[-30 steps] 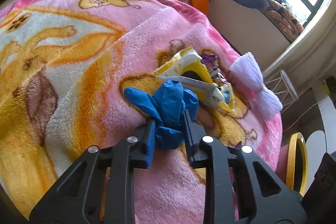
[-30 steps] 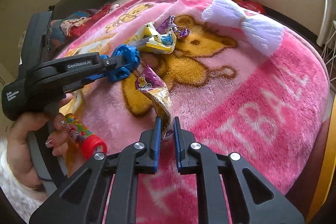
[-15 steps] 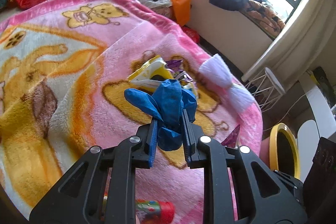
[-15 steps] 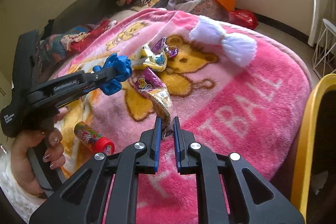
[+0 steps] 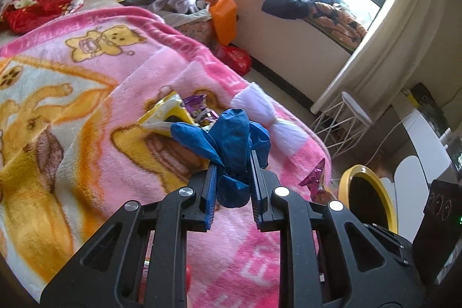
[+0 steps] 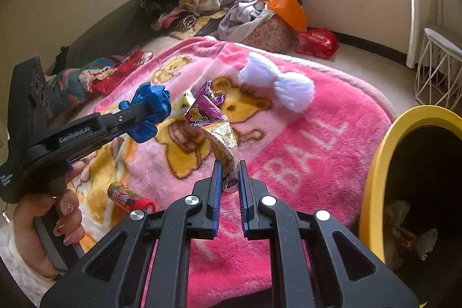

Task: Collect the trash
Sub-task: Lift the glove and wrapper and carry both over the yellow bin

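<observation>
Your left gripper (image 5: pixel 232 178) is clamped on a crumpled blue glove (image 5: pixel 231 146); its 2 jaws press in on the bunched lower part, and the rest of the glove fans out above and past the tips. In the right wrist view you can see this gripper (image 6: pixel 144 113) from the side, held up off the pink blanket (image 6: pixel 303 140) with its fingers pointing toward the middle of the bed, and your left hand (image 6: pixel 55 218) wrapped around its handle at the lower left, nails showing.

Your right gripper (image 6: pixel 229 178) is nearly closed on the lower end of a purple and gold snack wrapper (image 6: pixel 213 129), which stands up from the jaws and leans left. It is lifted clear of the blanket. In the left wrist view only a purple corner of this wrapper (image 5: pixel 314 178) shows beyond the blanket's edge.

A yellow-rimmed bin (image 6: pixel 375 178) sits right of your right gripper, at the bed's edge, with crumpled trash already in its dark interior.

Still lying on the blanket are a yellow packet (image 5: pixel 167 117) with small purple wrappers (image 5: pixel 199 108) just beside it, a white pom-pom bow (image 6: pixel 277 82) farther over, and a colourful tube with a red cap (image 6: pixel 130 198) near your left hand.
</observation>
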The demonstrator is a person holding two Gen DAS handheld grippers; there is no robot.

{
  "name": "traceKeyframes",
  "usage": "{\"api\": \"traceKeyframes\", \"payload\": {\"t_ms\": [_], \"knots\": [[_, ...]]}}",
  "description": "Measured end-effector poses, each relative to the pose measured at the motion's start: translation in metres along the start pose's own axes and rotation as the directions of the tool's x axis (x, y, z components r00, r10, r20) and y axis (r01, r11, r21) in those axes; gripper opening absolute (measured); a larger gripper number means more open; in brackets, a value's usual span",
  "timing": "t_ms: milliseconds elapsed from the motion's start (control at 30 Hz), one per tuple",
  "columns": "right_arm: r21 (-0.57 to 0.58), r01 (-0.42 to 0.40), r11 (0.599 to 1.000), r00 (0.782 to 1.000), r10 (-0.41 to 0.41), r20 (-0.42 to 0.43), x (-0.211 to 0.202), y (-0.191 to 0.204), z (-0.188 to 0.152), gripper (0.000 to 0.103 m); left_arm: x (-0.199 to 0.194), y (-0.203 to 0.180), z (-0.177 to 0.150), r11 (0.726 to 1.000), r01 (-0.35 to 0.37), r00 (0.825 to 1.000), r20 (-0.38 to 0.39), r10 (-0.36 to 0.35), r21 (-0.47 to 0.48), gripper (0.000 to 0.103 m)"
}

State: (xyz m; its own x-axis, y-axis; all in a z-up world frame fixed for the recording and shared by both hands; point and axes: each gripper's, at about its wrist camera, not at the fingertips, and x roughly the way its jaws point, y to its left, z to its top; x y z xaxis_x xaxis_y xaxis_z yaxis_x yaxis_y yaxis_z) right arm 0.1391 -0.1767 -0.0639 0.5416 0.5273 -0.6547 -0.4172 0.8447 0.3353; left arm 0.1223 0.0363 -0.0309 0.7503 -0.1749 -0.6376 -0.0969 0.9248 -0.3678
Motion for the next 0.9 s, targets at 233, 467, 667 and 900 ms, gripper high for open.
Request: {"api": "traceKeyframes", "payload": {"t_ms": [233,467,667,900], "knots": [[0.008,0.038,0.999,0.998,-0.038,0.049,-0.022,-0.009,0.002,0.011,-0.007,-0.021,0.001,0.999,0.031,0.999,0.013,-0.031,0.041,0.015],[0.017,0.082,0.996,0.993,-0.083,0.089,-0.042,-0.018,0.003,0.011,-0.012,-0.044,-0.001,0.995,0.059,0.998,0.02,-0.061,0.087,0.015],[0.021,0.125,0.992,0.983,-0.126,0.132,-0.06,-0.026,0.006,0.011,-0.016,-0.062,-0.003,0.989,0.078,0.996,0.024,-0.082,0.123,0.015],[0.038,0.144,0.989,0.975,-0.148,0.167,-0.078,-0.037,0.007,0.011,-0.019,-0.081,-0.006,0.983,0.098,0.994,0.024,-0.103,0.156,0.015]]}}
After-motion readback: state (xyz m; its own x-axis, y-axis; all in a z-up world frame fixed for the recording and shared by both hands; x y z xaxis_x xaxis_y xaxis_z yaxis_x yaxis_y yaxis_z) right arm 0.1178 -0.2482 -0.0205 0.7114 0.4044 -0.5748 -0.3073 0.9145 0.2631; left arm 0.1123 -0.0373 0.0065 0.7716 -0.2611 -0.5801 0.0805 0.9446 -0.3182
